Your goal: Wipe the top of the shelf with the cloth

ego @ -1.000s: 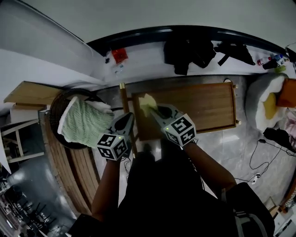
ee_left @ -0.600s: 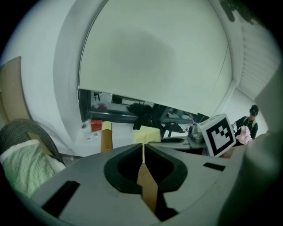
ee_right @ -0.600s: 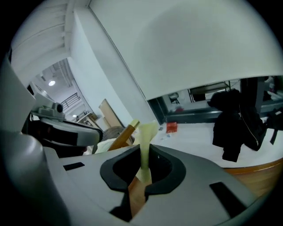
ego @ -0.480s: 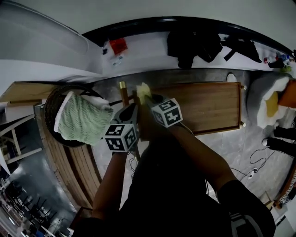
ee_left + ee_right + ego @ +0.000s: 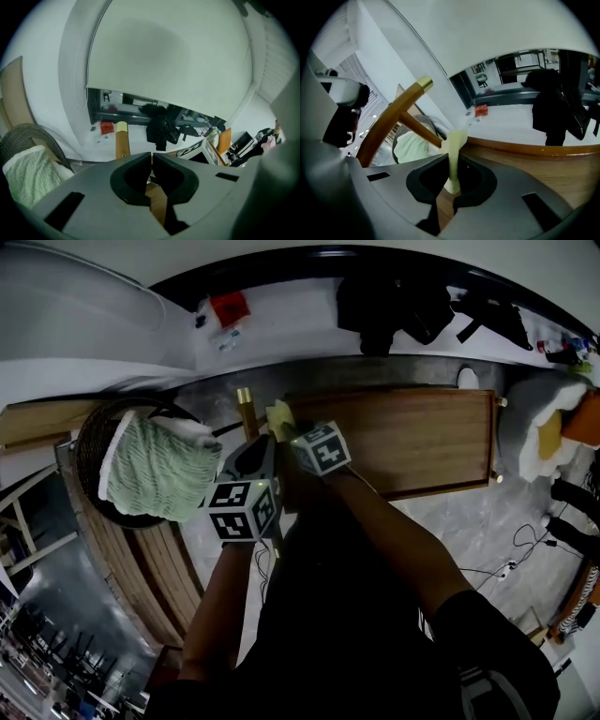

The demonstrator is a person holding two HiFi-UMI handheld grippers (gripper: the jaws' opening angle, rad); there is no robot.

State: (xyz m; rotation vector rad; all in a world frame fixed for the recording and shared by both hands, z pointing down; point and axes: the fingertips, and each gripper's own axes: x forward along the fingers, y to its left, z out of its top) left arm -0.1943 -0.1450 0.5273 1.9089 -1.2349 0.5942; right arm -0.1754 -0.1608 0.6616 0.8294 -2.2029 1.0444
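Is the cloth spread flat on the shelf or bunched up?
Bunched: the cloth is a narrow fold pinched in the right gripper's shut jaws, not spread on the shelf.

Dark round woven basket (image 5: 89,442) holding green knitted towel (image 5: 155,470) sits left of wooden shelf top (image 5: 422,442); yellow cloth (image 5: 278,414) at its left end, black clothes (image 5: 394,310) behind.

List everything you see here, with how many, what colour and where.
shelf: one, brown wood, centre, beyond the grippers
cloth: one, pale yellow-green, at the shelf's left end
post: one, wooden with a pale cap, left of the shelf
basket: one, dark woven, far left
knit textile: one, light green, in the basket
garments: a dark heap, black, on the white ledge behind
packet: one, red, on the ledge
left gripper: grey, jaws together, empty
right gripper: grey, clamped on the cloth
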